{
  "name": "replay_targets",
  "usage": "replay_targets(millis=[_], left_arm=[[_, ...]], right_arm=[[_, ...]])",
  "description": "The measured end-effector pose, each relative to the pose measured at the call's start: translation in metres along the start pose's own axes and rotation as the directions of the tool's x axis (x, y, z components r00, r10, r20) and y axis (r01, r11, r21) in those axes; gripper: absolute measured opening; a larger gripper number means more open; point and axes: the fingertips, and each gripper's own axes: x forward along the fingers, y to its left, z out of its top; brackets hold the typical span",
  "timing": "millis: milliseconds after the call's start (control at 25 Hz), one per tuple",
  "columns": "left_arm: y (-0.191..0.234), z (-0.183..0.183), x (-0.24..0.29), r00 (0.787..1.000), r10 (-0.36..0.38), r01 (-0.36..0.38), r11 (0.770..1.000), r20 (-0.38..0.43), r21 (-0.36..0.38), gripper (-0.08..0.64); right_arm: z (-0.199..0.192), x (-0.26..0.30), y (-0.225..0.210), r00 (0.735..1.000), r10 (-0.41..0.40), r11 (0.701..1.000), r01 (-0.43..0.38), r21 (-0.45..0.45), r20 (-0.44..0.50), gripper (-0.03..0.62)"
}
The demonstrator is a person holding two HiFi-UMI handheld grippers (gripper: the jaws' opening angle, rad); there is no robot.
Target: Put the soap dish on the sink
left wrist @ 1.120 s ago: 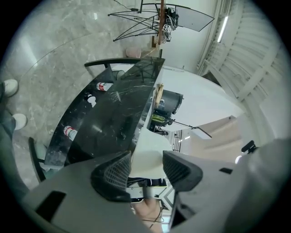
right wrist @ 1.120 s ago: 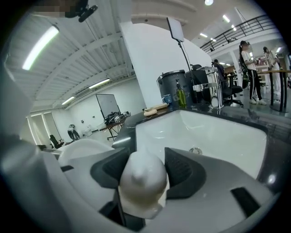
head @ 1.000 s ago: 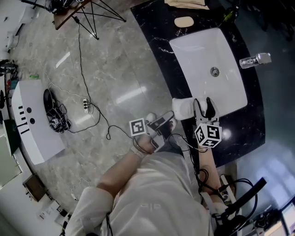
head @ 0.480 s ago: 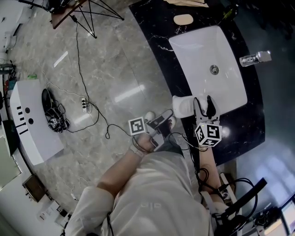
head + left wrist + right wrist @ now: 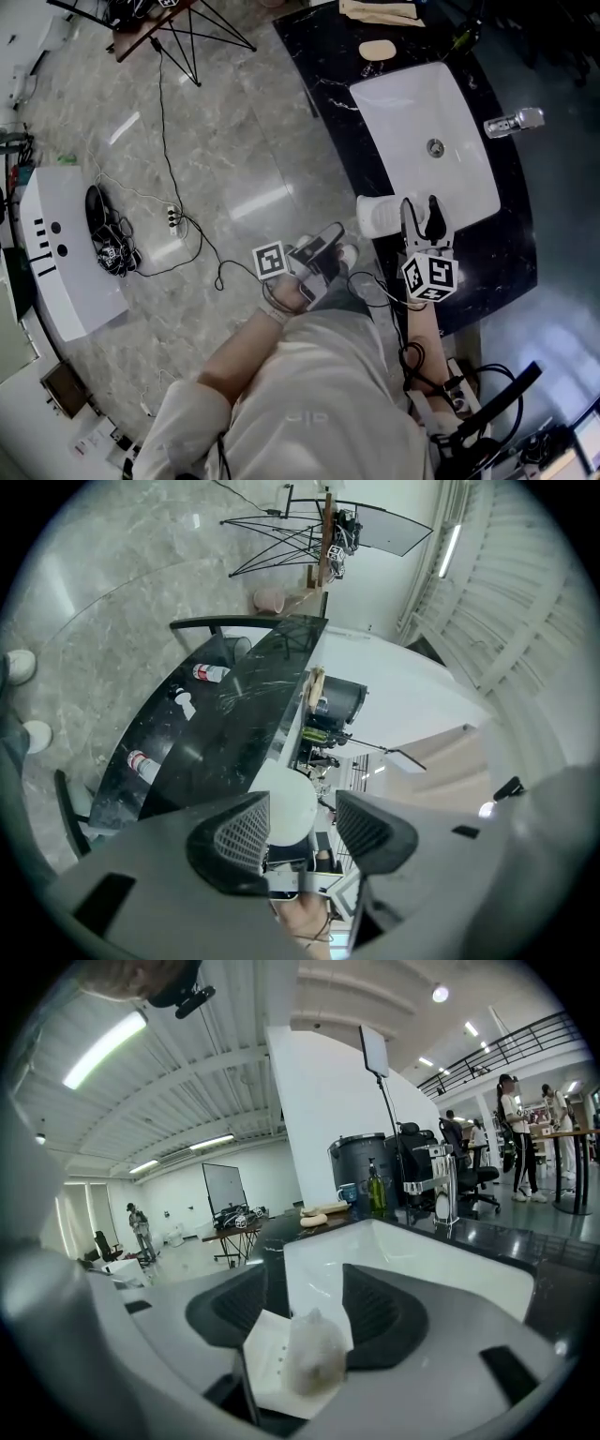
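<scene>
The right tongs [image 5: 421, 217] are clenched on the soap dish [image 5: 375, 217], a white, squarish tray held at the near corner of the sink [image 5: 427, 103], where the white basin meets the edge of the black surface [image 5: 323, 56]. From the head view it cannot be told whether the dish touches the surface or hangs just above it. In the right gripper view the dish [image 5: 281, 1358] spans the gap between the two dark jaws of the right tongs [image 5: 305, 1307], showing a row of small holes and carrying a pale, cloudy lump [image 5: 314, 1354]; the basin stretches away beyond the jaws. The left tongs [image 5: 336, 242] are held out over the marble floor [image 5: 234, 141], well apart from the sink and near the person's shoes. In the left gripper view their jaws stand apart, released, with nothing between them [image 5: 302, 822]. A chrome faucet [image 5: 514, 122] sits at the far side of the basin, and a beige oval bar [image 5: 377, 49] lies on the surface just past the sink's end.
</scene>
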Motion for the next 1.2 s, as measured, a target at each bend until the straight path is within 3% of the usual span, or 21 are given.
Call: replay_targets(millis=[280, 720, 880, 1040, 1200], left_arm=[[-0.047, -0.006, -0.012, 0.998, -0.06, 0.061, 0.997, -0.03, 0.05, 0.219], [-0.131, -0.038, -0.033, 0.973, -0.165, 0.189, 0.972, -0.159, 0.143, 0.219], [-0.155, -0.055, -0.037, 0.953, -0.208, 0.243, 0.959, -0.219, 0.145, 0.204], [-0.17, -0.076, -0.035, 0.927, -0.235, 0.282, 0.951, -0.292, 0.13, 0.198], [-0.176, -0.096, -0.029, 0.901, -0.244, 0.297, 0.949, -0.359, 0.101, 0.195]], right_arm=[[0.035, -0.025, 0.03, 0.996, 0.011, 1.0, -0.012, 0.02, 0.085, 0.25], [0.089, -0.098, 0.086, 0.966, 0.041, 0.976, -0.093, 0.195, 0.255, 0.25], [0.1, -0.129, 0.099, 0.947, 0.05, 0.942, -0.151, 0.301, 0.318, 0.25], [0.105, -0.156, 0.1, 0.92, 0.026, 0.878, -0.208, 0.431, 0.39, 0.25], [0.107, -0.184, 0.098, 0.889, 0.0, 0.828, -0.257, 0.499, 0.459, 0.25]])
